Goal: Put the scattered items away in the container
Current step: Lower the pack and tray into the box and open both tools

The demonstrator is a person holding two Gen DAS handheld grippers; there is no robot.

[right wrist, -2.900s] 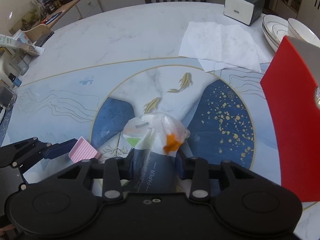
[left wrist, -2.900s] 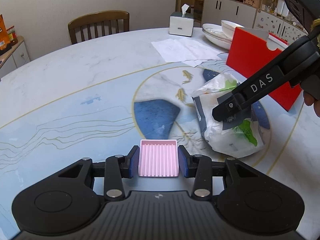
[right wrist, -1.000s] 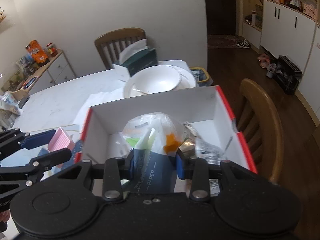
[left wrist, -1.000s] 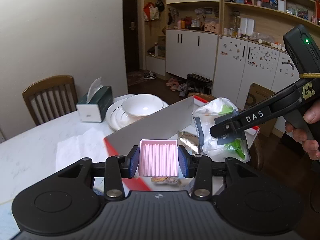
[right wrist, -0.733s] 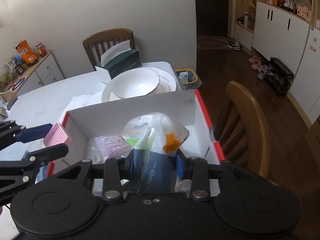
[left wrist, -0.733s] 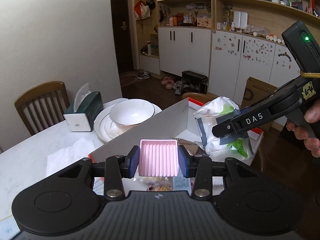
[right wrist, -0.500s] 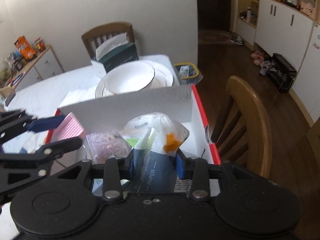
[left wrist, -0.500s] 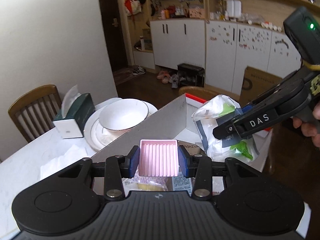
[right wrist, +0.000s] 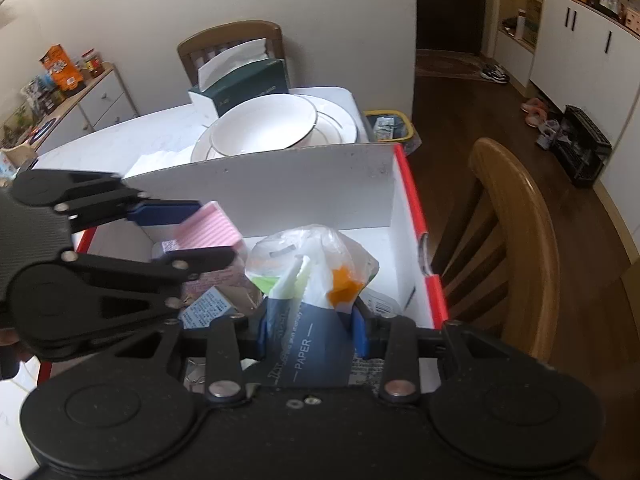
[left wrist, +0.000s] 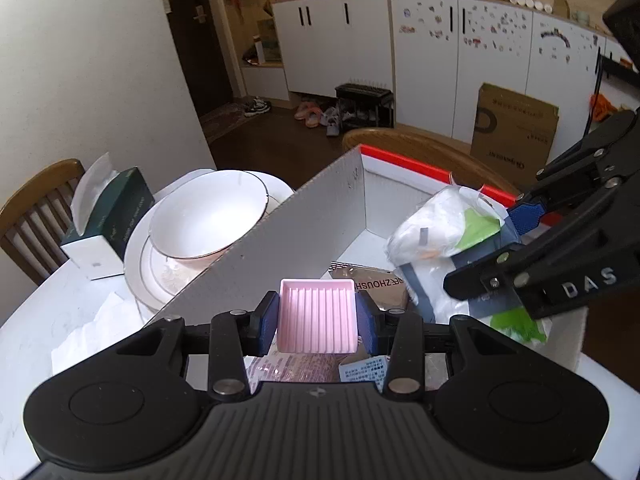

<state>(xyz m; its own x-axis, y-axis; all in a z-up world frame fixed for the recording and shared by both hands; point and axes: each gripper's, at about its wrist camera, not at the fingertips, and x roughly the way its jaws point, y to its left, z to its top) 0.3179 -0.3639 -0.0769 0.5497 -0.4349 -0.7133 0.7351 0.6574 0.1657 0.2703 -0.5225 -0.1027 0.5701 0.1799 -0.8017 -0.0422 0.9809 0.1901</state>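
Left gripper jaws clamp the pink tray, right gripper jaws clamp the tissue pack, both above the box.

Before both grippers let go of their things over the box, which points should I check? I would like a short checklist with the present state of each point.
1. Left gripper shut on the pink ridged tray: ok.
2. Right gripper shut on the tissue pack: ok.
3. Pink ridged tray inside the line of the red and white box walls: ok, in both views it sits over the box interior.
4. Tissue pack over the box interior: ok.
5. Free floor in the box for both things: not ok, packets already lie under them, so both would land on top.
6. Grippers apart from each other: ok, a gap shows between them, but it is narrow.
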